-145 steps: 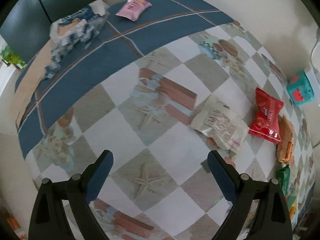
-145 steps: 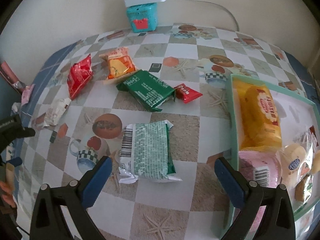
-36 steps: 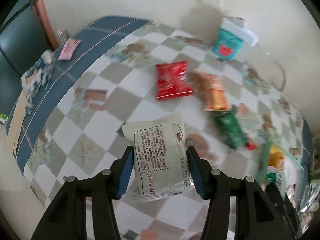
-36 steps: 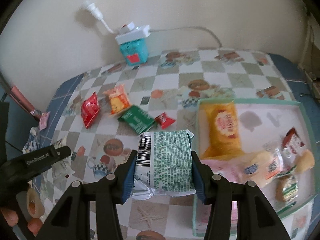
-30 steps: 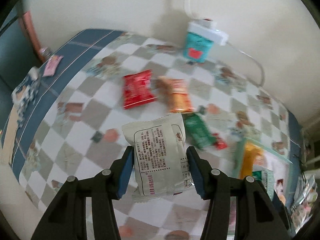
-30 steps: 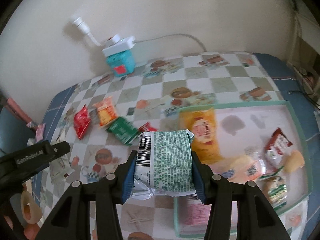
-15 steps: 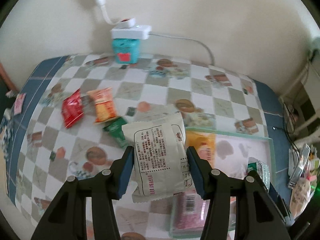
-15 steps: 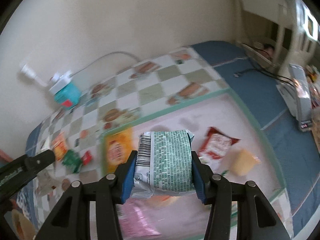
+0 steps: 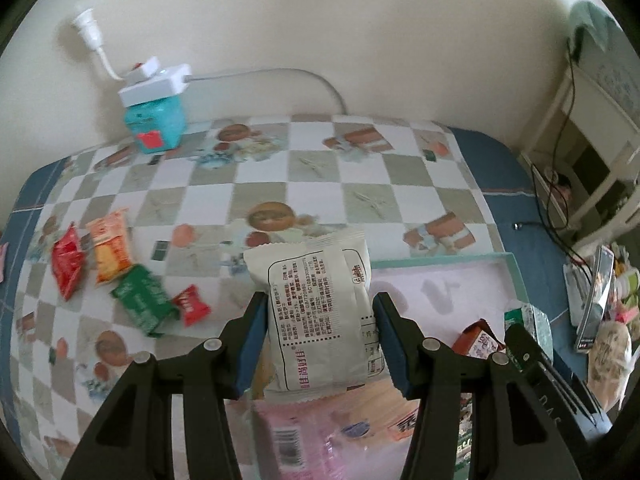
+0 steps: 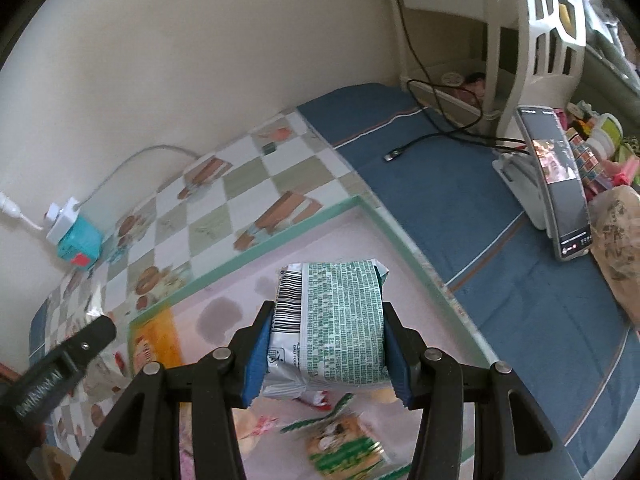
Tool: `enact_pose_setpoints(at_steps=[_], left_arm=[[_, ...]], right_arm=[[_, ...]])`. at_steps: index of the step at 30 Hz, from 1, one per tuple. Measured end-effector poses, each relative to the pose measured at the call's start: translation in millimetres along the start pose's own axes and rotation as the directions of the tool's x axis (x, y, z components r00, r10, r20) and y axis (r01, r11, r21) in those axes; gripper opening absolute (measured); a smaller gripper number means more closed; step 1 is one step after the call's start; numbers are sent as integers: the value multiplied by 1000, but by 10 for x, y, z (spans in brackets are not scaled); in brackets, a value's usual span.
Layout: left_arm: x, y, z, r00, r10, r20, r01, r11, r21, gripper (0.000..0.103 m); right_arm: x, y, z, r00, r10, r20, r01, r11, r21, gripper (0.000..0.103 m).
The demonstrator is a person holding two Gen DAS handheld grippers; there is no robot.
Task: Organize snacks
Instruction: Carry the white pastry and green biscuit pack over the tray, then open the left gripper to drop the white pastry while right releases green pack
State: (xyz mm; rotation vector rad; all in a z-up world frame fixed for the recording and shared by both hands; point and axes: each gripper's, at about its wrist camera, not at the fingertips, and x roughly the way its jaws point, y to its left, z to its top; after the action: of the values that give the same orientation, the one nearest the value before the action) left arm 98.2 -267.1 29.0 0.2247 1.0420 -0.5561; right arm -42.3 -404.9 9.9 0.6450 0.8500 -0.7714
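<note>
Carrying both packets over: left gripper (image 9: pixel 318 336) clamps white packet (image 9: pixel 316 312), right gripper (image 10: pixel 326 354) green packet (image 10: pixel 336 320), now above tray (image 10: pixel 400 232), ready to drop

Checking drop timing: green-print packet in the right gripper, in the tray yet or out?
Out. The green-print packet is clamped between the right gripper fingers, held above the tray, not resting in it.

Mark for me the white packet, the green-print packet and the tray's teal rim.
white packet (image 9: pixel 316 312): left wrist view, middle of its printed back.
green-print packet (image 10: pixel 340 320): right wrist view, centre of the text panel.
tray (image 10: pixel 256 254): right wrist view, teal far rim.
</note>
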Motion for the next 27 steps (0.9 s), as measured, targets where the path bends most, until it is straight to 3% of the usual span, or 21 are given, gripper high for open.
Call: enact_pose_setpoints(at_steps=[23, 27], left_arm=[[173, -109, -40, 1000, -13, -17, 14, 1000, 27, 56], [135, -62, -29, 1000, 6, -29, -5, 1000, 19, 69]], right_arm=[[109, 61, 2, 998, -38, -40, 36, 998, -44, 53], [126, 58, 5, 997, -52, -56, 50, 998, -43, 56]])
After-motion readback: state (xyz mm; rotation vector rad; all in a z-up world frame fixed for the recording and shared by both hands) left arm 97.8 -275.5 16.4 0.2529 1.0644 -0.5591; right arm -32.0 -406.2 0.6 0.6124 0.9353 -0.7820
